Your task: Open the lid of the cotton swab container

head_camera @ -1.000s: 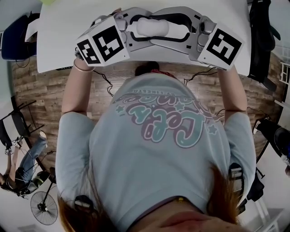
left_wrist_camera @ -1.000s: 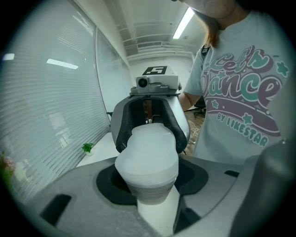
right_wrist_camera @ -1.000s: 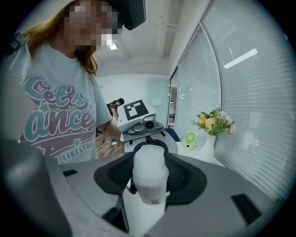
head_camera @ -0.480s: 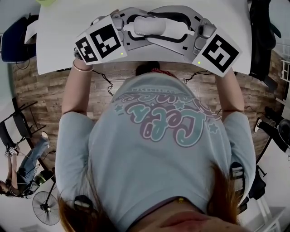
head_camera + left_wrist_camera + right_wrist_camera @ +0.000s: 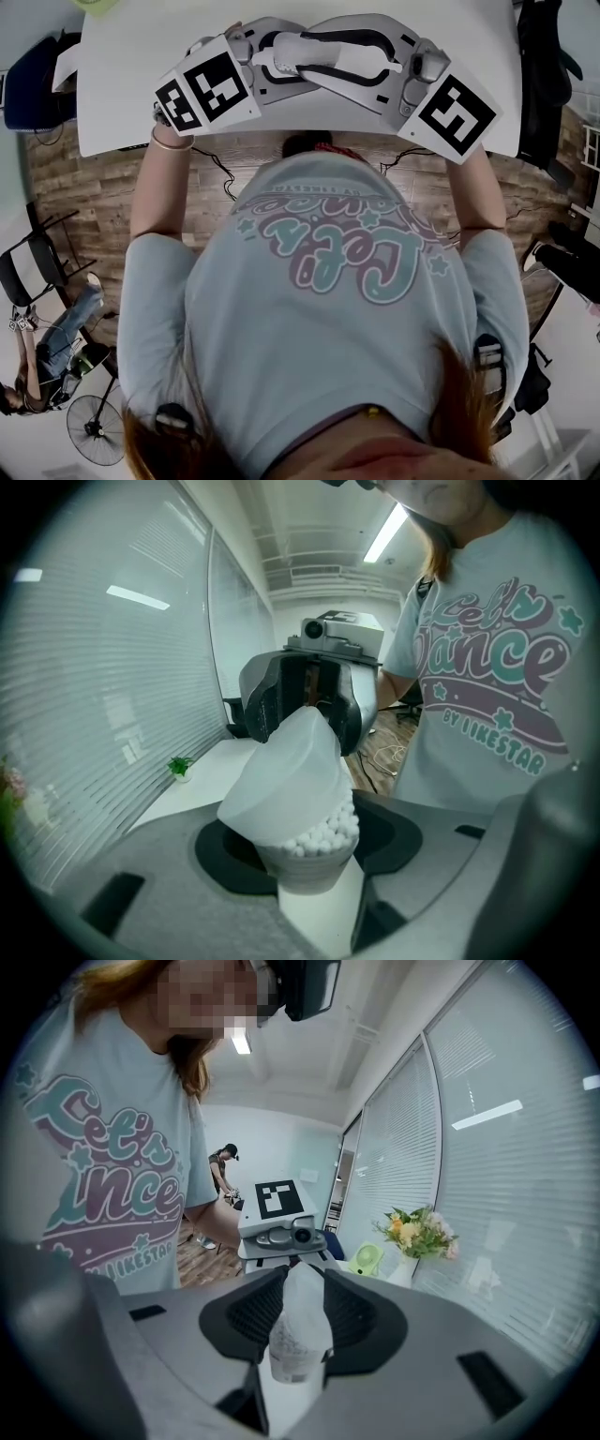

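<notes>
Holding the cotton swab container (image 5: 305, 869) up in the air above the white tabletop (image 5: 112, 94), between 2 hand-held grippers. Squeezing the container's body from both sides with the left hand-held gripper (image 5: 309, 850), clenched on it. Pinching the see-through lid (image 5: 281, 780) with the right hand-held gripper (image 5: 298, 1321), jaws just closed in and pressing on the lid between them. Tilting the lid up on 1 side, still sitting on the container at the other side. Showing many white cotton swabs (image 5: 328, 829) packed inside. Standing on the tabletop, well apart: 1 small green plant (image 5: 178, 766).
</notes>
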The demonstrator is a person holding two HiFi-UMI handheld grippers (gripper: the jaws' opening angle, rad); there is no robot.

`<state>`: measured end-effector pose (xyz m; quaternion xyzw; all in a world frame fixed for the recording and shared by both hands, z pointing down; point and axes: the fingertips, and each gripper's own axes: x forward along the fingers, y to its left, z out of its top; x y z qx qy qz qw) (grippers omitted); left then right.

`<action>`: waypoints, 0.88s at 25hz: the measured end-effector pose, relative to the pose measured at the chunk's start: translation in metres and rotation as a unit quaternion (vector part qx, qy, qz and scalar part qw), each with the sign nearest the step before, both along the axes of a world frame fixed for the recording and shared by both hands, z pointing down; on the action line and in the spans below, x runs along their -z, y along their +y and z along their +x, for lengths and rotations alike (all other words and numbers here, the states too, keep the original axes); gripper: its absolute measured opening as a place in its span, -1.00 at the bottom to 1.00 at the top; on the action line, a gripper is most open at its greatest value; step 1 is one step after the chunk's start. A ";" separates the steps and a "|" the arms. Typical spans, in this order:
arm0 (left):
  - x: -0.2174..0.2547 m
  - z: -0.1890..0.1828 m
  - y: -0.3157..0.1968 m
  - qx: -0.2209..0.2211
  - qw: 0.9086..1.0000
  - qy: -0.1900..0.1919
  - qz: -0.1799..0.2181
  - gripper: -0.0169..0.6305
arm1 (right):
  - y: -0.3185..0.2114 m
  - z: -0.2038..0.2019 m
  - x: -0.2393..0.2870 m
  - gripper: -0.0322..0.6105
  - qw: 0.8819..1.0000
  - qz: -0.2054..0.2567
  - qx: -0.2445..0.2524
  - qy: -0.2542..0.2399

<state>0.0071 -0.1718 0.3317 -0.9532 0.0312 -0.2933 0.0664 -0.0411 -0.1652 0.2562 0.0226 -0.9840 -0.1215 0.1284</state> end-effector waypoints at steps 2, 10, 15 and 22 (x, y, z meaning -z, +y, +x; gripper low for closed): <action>-0.001 -0.002 -0.003 0.003 1.000 0.001 -0.002 -0.33 | -0.002 -0.002 0.000 -0.50 1.000 0.008 0.005 0.005; -0.005 -0.006 -0.008 0.011 1.000 0.013 -0.014 -0.33 | -0.011 -0.007 0.001 -0.55 1.000 -0.004 0.010 -0.003; -0.005 -0.006 -0.010 0.012 1.000 0.014 -0.013 -0.33 | -0.015 -0.007 0.005 -0.57 1.000 -0.004 0.011 -0.013; -0.003 -0.002 -0.009 0.004 1.000 0.021 -0.014 -0.33 | -0.027 -0.003 0.016 -0.62 0.999 -0.010 -0.007 -0.039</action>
